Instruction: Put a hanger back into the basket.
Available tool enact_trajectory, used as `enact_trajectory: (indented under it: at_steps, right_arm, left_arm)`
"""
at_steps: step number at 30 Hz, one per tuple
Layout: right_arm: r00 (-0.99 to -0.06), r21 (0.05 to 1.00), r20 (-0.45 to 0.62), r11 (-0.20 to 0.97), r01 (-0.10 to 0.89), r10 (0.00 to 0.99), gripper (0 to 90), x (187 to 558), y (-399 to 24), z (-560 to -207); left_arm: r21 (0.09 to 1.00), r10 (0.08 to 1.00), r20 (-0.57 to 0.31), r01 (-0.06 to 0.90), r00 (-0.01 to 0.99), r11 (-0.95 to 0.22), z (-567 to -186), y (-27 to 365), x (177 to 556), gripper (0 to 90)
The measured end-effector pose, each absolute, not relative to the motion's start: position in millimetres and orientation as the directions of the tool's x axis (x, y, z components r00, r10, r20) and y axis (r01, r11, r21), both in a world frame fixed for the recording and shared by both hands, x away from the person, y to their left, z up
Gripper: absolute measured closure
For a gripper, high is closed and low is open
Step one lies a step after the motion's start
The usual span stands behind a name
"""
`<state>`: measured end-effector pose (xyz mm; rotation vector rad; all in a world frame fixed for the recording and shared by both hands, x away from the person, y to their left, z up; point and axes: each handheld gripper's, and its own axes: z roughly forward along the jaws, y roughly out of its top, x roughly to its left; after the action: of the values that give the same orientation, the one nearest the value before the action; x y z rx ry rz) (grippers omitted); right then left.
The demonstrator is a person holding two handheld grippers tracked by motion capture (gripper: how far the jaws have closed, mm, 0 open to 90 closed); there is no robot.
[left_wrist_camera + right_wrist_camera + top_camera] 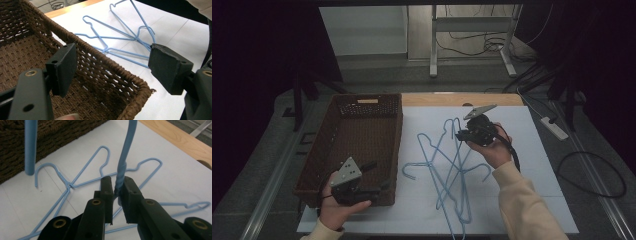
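- Overhead, the desk [532, 165] at the centre of the high view is covered in white sheets with faint seams, and a strip of bare wood shows along its far edge.
- Dark grey floor surrounds it; a metal frame, loose black cables and a white power strip [554, 127] sit toward the upper and right parts of the frame, with dark curtains at both sides.
- A brown wicker basket [394, 150] stands at centre left on the desk.
- Light blue wire hangers [447, 170] lie tangled on the white sheet, just right of the basket.
- The right tool [117, 187] is clamped on the twisted neck of one blue hanger [125, 155], whose wire rises toward the top of the right gripper view; in the high view this tool sits right of centre.
- The left tool [112, 65] has its jaws spread wide with nothing between them, over the basket's near corner at the lower left of the high view.
- No writing or brand can be read anywhere.
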<state>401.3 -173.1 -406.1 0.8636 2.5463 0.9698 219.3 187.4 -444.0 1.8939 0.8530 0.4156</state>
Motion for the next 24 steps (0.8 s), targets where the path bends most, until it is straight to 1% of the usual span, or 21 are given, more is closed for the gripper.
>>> enact_trajectory:
  at_steps: [8,13,16,18,24]
  right_arm:
    - [-0.764,0.705,-0.050,0.564,0.429,0.643,82.5,394.0,-178.3,-397.2]
    - [-0.743,0.719,-0.072,0.551,0.424,0.665,84.5,391.7,-182.9,-393.9]
    - [-0.741,0.735,-0.047,0.526,0.428,0.670,85.2,390.6,-185.7,-391.0]
    - [-0.735,0.737,-0.068,0.530,0.418,0.675,85.7,389.0,-185.9,-388.9]
    - [-0.709,0.764,-0.055,0.487,0.423,0.703,86.6,386.1,-189.5,-384.5]
  left_arm:
    - [0.889,0.695,-0.074,0.362,0.716,-0.279,-437.8,177.5,219.4,24.7]
    - [0.891,0.679,-0.069,0.351,0.731,-0.288,-434.7,169.7,220.3,24.9]
    - [0.891,0.674,-0.066,0.348,0.736,-0.292,-434.2,167.0,221.0,25.1]
    - [0.890,0.671,-0.066,0.347,0.738,-0.294,-433.8,165.4,221.3,25.1]
    - [0.891,0.659,-0.065,0.341,0.749,-0.299,-431.5,159.2,221.1,25.7]
